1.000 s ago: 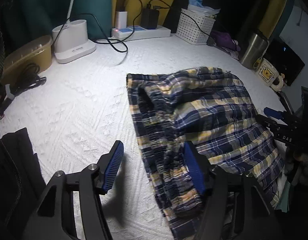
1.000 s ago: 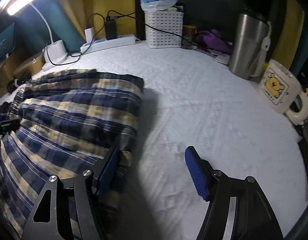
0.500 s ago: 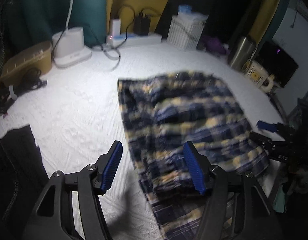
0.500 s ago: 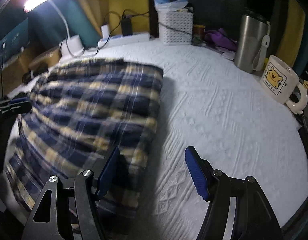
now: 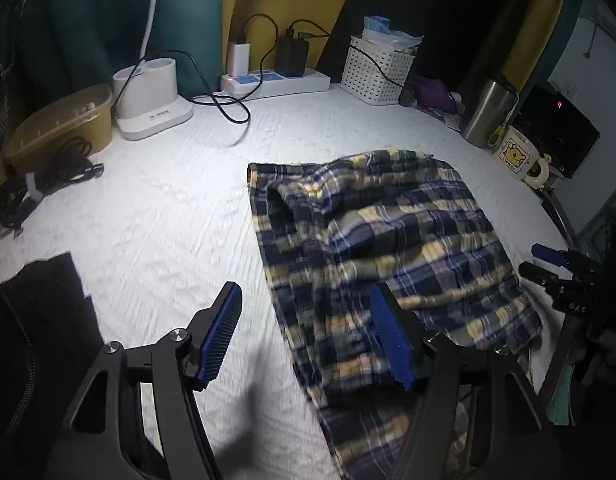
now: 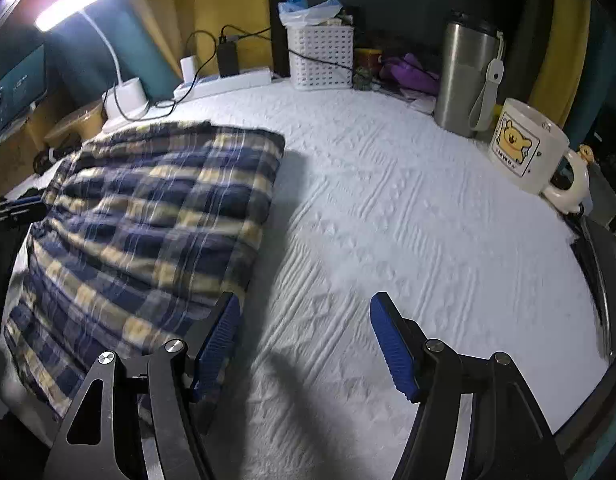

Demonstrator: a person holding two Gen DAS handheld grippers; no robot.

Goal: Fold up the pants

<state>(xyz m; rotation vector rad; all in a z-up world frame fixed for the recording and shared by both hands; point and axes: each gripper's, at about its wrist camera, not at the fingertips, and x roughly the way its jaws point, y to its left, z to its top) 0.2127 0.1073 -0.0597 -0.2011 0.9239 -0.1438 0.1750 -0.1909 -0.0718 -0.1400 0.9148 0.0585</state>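
both tongs, left gripper [image 5: 306,332] and right gripper [image 6: 304,340], wide open and empty, seemingly higher above the blurred pants [image 5: 380,248] than before

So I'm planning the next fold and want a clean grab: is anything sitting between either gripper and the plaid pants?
Nothing visible is. The left gripper hangs with open jaws over the near edge of the plaid pants. The right gripper is open beside their other edge, with only bare white cover there. The mug and steel tumbler stand well off.
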